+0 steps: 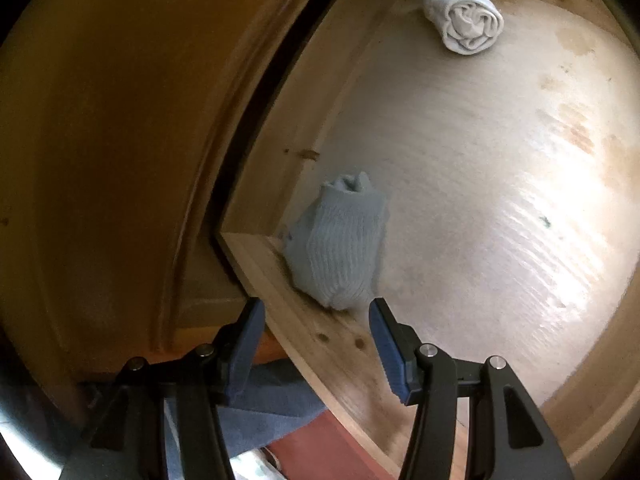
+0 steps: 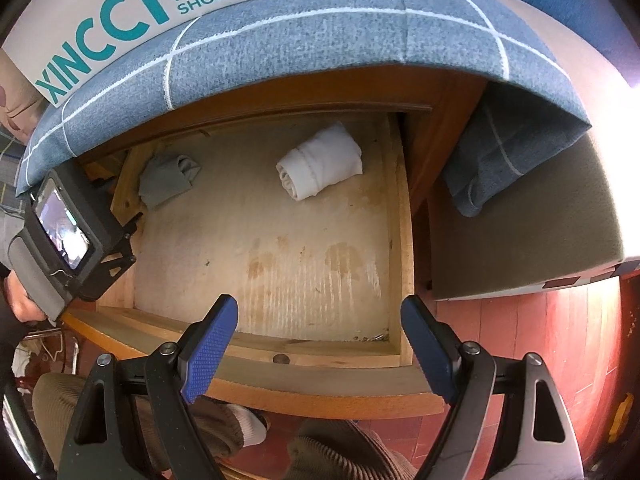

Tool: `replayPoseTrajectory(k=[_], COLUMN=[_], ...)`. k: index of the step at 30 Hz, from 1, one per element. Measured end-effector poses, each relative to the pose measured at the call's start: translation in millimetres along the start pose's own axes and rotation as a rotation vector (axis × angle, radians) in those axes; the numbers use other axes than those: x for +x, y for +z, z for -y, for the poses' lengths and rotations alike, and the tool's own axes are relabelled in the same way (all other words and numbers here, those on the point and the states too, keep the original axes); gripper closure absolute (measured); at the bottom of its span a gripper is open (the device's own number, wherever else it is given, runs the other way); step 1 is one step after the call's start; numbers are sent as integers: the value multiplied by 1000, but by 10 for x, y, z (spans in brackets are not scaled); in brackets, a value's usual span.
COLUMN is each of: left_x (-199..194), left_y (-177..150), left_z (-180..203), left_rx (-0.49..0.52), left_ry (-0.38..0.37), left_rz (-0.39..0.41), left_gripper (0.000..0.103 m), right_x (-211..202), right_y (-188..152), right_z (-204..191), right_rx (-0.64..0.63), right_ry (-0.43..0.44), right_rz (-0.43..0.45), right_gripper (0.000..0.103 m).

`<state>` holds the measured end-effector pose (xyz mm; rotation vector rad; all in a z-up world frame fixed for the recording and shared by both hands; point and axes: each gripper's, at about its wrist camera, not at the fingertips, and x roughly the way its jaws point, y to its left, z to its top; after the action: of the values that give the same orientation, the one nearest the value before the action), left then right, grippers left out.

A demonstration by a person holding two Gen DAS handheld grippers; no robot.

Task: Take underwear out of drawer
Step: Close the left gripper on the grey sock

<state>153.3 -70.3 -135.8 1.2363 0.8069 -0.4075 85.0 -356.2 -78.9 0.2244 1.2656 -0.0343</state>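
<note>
Left wrist view: we see our left gripper (image 1: 316,312) with its jaws partly apart and nothing between them, poised over the near front corner of the open drawer (image 1: 280,280). Just ahead of its fingertips, close but apart from them, the grey-blue folded underwear (image 1: 340,240) sits in that corner against the drawer's wooden walls. Far ahead and to the right of this gripper lies a white rolled cloth (image 1: 460,12) on the pale drawer bottom.

In the right wrist view our right gripper (image 2: 320,320) stands wide and empty, hanging above the drawer's front wall (image 2: 320,356). Beyond it and to its left we find the same grey-blue underwear (image 2: 168,178) in the drawer's left corner; the white roll (image 2: 320,162) lies straight ahead, well apart from the fingers. The left gripper's camera body (image 2: 72,236) shows at the left, held in a hand (image 2: 24,304). Above the drawer hangs a blue checked cloth (image 2: 300,44), with a white shoe box (image 2: 120,8) resting on it.
</note>
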Motion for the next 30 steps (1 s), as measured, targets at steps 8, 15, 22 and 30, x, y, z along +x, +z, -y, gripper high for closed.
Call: replayPoseTrajectory(k=[8,15,22,30], left_x=[137,240,419,539], left_y=[92,207,307,339], left_z=[106,227,246,226], left_rx=[29,93,76,54], left_ry=[20,-8,-34,-33], left_rz=[12,33,25,28], left_gripper=[47,47,47,48], right_x=[29,35,52,66], right_y=[-10,-29,-15,-10], right_z=[-7,-44,-41,-47], right_rx=[7,3,4,8], right_ry=[11,8,19,34], right_rz=[-9,-10,-19,-25], right_gripper=[22,22,22,22])
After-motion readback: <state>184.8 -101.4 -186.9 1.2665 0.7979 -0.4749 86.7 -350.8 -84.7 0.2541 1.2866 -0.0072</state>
